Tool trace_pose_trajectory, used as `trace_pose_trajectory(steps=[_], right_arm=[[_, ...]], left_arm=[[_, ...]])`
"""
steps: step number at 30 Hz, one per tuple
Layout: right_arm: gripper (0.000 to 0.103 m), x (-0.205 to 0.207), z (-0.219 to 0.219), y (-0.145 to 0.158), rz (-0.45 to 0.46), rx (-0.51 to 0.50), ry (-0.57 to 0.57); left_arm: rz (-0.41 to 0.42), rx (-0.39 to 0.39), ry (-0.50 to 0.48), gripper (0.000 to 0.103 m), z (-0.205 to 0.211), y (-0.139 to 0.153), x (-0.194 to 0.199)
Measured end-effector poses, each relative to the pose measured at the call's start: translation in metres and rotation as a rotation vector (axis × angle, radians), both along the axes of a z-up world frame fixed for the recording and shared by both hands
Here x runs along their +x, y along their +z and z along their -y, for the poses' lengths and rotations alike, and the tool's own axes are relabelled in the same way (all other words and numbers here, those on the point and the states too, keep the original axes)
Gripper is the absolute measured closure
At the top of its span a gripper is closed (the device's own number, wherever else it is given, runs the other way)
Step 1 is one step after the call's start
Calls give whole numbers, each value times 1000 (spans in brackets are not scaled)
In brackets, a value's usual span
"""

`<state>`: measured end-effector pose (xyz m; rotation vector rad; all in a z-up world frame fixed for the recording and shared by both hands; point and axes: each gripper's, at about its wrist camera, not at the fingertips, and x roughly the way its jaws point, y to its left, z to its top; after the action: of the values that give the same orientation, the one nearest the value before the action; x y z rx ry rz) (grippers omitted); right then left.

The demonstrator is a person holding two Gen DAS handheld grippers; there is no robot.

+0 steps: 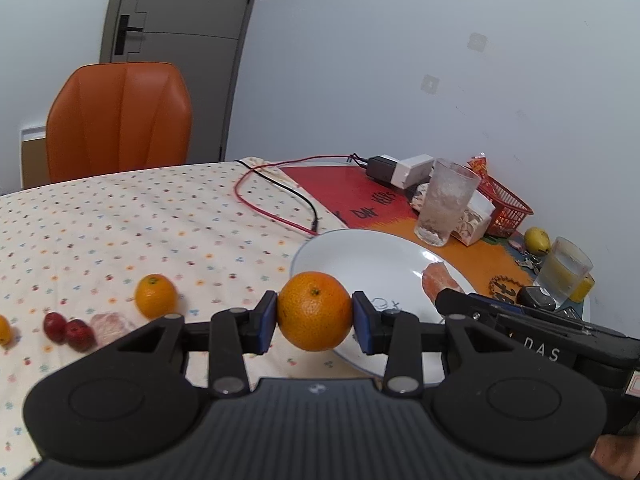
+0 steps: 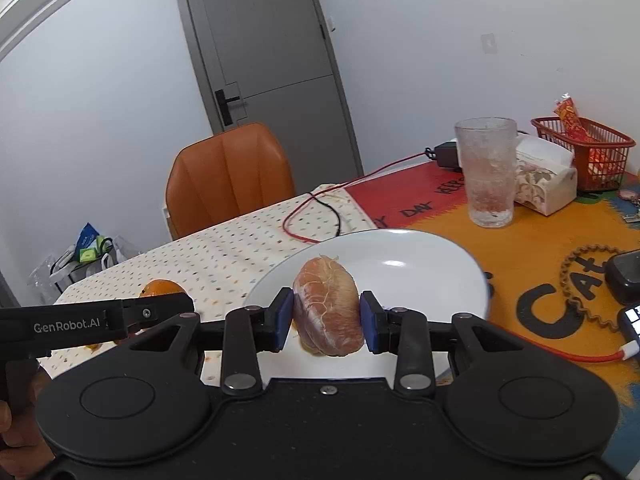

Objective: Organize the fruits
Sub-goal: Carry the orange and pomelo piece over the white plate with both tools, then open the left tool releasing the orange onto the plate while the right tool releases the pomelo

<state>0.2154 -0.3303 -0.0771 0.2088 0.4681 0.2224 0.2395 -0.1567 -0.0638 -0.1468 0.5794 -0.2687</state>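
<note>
My left gripper (image 1: 315, 318) is shut on an orange (image 1: 315, 310) and holds it above the near left rim of a white plate (image 1: 360, 256). My right gripper (image 2: 327, 322) is shut on a peeled pinkish citrus piece (image 2: 328, 310) above the same plate (image 2: 400, 280). That piece also shows in the left wrist view (image 1: 442, 282) over the plate's right side. On the dotted tablecloth to the left lie a second orange (image 1: 155, 295), two red fruits (image 1: 66, 330), a pale peeled piece (image 1: 110, 324) and part of another orange (image 1: 4, 330).
A tall glass (image 1: 446, 202), a tissue box (image 2: 544, 178), a red basket (image 2: 588, 152), a yellow fruit (image 1: 537, 241), a second glass (image 1: 564, 270), chargers and red and black cables (image 1: 280, 200) lie behind the plate. An orange chair (image 1: 118, 120) stands at the far edge.
</note>
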Motion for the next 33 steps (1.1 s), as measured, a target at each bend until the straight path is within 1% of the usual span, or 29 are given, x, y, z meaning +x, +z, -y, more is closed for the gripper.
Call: trace_pose_trajectory(steps=[16, 21, 23, 25, 27, 31, 33], right_arm=[[69, 13, 30, -11, -16, 13, -57], [69, 16, 36, -12, -14, 15, -60], [67, 17, 37, -12, -18, 12, -49], [63, 18, 38, -13, -34, 30, -32], [62, 16, 40, -12, -20, 34, -42], [61, 13, 47, -12, -15, 59, -54], [61, 12, 48, -13, -18, 70, -60]], left_arm=[[-36, 20, -76, 65, 45, -14, 23], [-56, 22, -79, 64, 55, -19, 29], [-73, 5, -66, 64, 55, -20, 32], [-61, 1, -55, 62, 54, -19, 31], [-52, 9, -56, 61, 53, -17, 30], [-50, 8, -47, 61, 47, -12, 26], [-45, 11, -36, 57, 42, -10, 24]])
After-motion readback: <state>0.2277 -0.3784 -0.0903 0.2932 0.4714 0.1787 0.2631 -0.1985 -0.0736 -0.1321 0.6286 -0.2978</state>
